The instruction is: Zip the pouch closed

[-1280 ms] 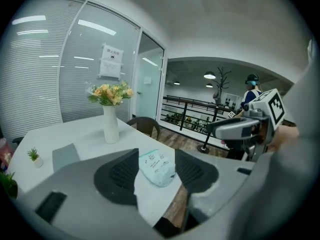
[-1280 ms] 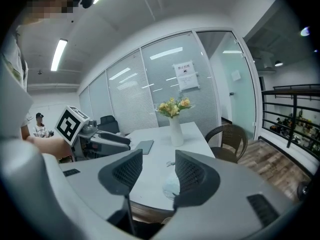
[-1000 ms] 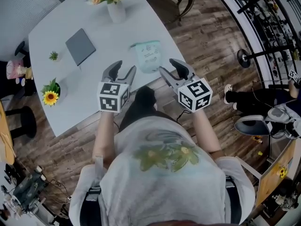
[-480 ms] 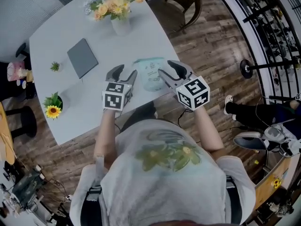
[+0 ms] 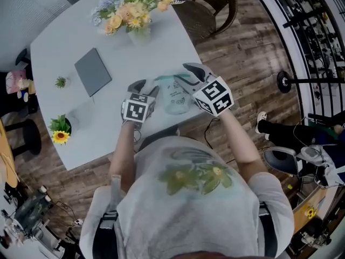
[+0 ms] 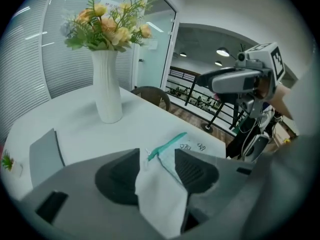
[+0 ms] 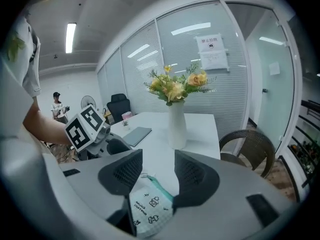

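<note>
A pale mint pouch with small printed drawings lies near the front edge of the white table. Its teal zipper runs along one edge. My left gripper is open, and the pouch's left end stands up between its jaws, close to both pads. My right gripper is open too and hovers over the pouch's far right part. In the right gripper view the pouch and its zipper show below the gap of the right gripper.
A white vase of flowers stands at the table's far side, and a grey notebook lies to the left. A sunflower pot and a tiny plant sit at the left edge. A wicker chair is beyond the table.
Both grippers have moved forward from in front of the body to the pouch. The left now has the pouch's end between its jaws, and the right is over the pouch.
</note>
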`<action>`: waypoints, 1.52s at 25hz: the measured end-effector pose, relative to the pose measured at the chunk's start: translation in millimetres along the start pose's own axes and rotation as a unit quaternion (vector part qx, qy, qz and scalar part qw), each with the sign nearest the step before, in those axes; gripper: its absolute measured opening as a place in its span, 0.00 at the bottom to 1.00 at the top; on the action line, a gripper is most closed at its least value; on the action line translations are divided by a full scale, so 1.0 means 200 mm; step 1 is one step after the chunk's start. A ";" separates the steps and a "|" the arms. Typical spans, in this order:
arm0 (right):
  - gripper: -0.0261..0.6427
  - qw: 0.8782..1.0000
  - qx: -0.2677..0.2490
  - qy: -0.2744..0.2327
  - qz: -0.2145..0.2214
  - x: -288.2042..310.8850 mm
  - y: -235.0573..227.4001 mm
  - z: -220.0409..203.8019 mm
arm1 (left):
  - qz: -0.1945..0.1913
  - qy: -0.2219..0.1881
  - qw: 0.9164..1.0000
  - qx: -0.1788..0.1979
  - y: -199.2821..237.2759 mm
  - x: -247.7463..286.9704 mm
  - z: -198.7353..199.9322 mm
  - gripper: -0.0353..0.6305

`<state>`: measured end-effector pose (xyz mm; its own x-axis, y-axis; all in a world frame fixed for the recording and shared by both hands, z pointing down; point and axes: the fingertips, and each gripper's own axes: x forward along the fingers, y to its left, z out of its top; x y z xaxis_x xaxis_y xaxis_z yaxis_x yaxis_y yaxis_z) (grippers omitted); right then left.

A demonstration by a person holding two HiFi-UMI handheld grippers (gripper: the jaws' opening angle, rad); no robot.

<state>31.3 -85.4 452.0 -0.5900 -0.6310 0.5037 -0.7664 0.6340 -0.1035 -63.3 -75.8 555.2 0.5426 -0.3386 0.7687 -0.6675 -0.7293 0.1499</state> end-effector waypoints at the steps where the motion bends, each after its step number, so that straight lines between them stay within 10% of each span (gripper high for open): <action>1: 0.33 1.000 -0.003 0.007 0.004 0.04 -0.01 -0.01 | -0.001 0.005 1.000 -0.001 0.01 0.02 -0.01 0.36; 16: 0.33 0.973 -0.139 0.113 0.144 0.52 0.04 -0.18 | -0.027 0.063 0.998 -0.008 0.07 0.27 -0.13 0.36; 32: 0.33 0.847 -0.417 0.249 0.217 0.82 0.07 -0.53 | -0.061 0.103 0.993 -0.015 0.10 0.38 -0.21 0.31; 38: 0.33 0.810 -0.467 0.259 0.241 0.86 0.07 -0.57 | -0.044 0.105 0.993 0.000 0.14 0.41 -0.23 0.12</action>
<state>-52.4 -133.8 634.9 -0.3918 -0.0911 0.9155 0.1912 0.9653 0.1779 -61.7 -97.0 651.0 0.4810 -0.1413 0.8653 -0.6219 -0.7507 0.2231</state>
